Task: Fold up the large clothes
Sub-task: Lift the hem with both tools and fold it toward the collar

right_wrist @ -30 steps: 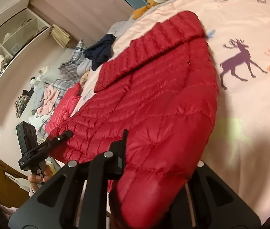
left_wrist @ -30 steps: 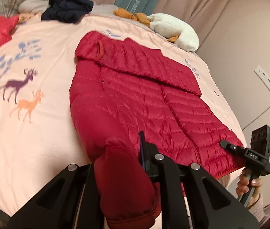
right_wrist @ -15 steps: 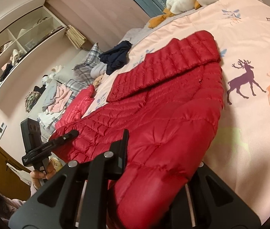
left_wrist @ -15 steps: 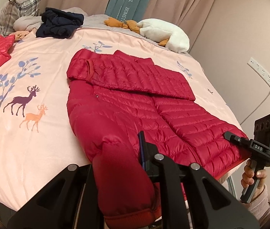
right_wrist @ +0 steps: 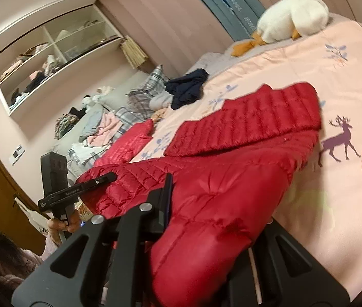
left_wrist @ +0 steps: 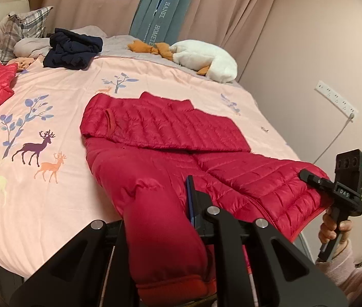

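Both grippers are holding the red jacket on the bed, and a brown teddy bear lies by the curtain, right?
Not quite. The toy by the curtain is a white goose with orange feet, as the left wrist view shows. The rest holds: both the left gripper and the right gripper grip the red jacket on the bed.

White plush goose point(left_wrist: 204, 60), navy clothes pile point(left_wrist: 72, 51), plaid pillow point(left_wrist: 19, 29) near the headboard.

Home bedroom, deer-print bed point(left_wrist: 53, 204), plush goose point(left_wrist: 206, 61), curtains point(left_wrist: 232, 7), clothes shelves point(right_wrist: 53, 58)

A red quilted jacket point(left_wrist: 170, 138) is seen on a pink bedspread point(left_wrist: 60, 89) printed with purple and orange deer.
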`<move>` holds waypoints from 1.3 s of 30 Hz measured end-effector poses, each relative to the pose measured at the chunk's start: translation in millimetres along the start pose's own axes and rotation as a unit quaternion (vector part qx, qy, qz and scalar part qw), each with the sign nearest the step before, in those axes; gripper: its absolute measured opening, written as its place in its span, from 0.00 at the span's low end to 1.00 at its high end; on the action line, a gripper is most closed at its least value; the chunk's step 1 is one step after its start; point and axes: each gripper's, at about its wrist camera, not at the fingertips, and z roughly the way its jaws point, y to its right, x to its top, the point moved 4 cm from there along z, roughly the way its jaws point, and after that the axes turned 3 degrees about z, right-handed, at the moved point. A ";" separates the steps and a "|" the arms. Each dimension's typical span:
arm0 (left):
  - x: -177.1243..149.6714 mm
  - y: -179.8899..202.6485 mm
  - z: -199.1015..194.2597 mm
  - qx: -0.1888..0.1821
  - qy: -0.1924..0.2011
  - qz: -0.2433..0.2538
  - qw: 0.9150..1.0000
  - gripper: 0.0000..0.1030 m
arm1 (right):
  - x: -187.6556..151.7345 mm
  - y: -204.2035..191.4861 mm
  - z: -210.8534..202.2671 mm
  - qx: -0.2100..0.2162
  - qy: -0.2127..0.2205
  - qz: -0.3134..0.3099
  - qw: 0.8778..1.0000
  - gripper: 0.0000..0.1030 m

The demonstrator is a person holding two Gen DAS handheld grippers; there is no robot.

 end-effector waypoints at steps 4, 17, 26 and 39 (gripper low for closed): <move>1.4 0.7 -15.1 -0.017 0.014 0.000 1.000 0.11 | 3.8 -12.4 -13.8 0.025 0.012 -0.015 1.000 0.14; 12.1 15.7 -73.5 -0.052 0.085 0.034 0.994 0.12 | 12.9 -58.7 -54.1 0.101 0.051 -0.061 0.992 0.14; 19.2 28.5 -101.3 -0.075 0.121 0.055 0.988 0.12 | 17.1 -74.7 -75.7 0.136 0.078 -0.081 0.984 0.15; 23.2 5.4 -66.1 -0.048 0.094 0.013 0.994 0.12 | 27.0 -40.5 -46.1 0.098 0.072 -0.031 0.992 0.16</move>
